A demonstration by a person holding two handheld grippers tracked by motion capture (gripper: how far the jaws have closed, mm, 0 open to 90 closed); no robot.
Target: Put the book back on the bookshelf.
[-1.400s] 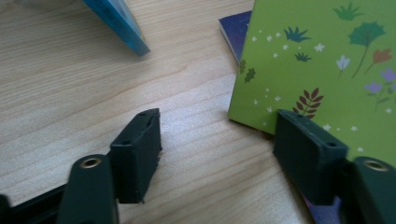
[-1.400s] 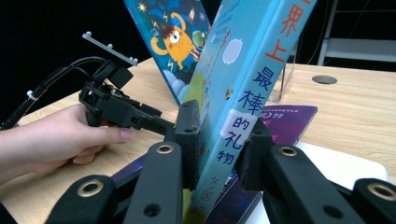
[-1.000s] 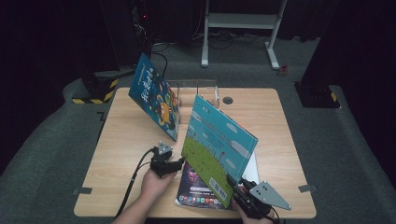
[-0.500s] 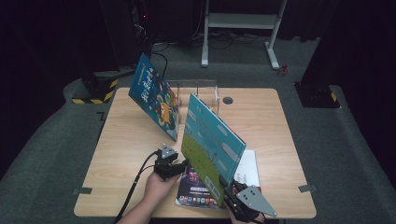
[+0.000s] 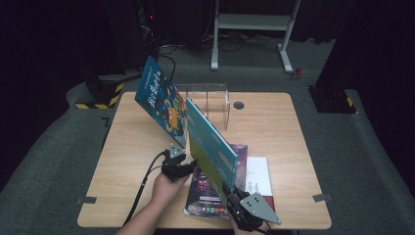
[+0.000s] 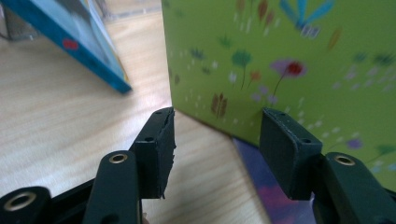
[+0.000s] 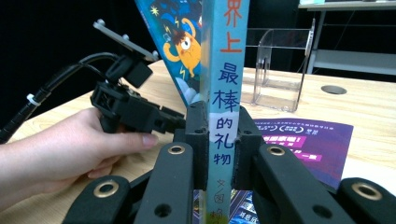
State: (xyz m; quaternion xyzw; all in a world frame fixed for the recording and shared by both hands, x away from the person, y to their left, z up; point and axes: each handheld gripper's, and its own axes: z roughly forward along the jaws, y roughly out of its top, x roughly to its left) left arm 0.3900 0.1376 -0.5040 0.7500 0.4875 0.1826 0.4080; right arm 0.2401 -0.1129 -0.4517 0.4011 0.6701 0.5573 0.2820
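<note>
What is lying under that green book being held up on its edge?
Under the green book lies a purple booklet flat on the table, with a white and red book beside it. The green book covers the middle of the booklet.

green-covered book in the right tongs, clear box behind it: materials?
Green-covered picture book: looks like hard board with glossy printed paper; it stands stiff on edge, spine flat and shiny, clamped in the right tongs. Clear box-shaped holder: probably acrylic; see-through walls with bright edges. Light wooden table: wood-grain top, possibly laminate.
</note>
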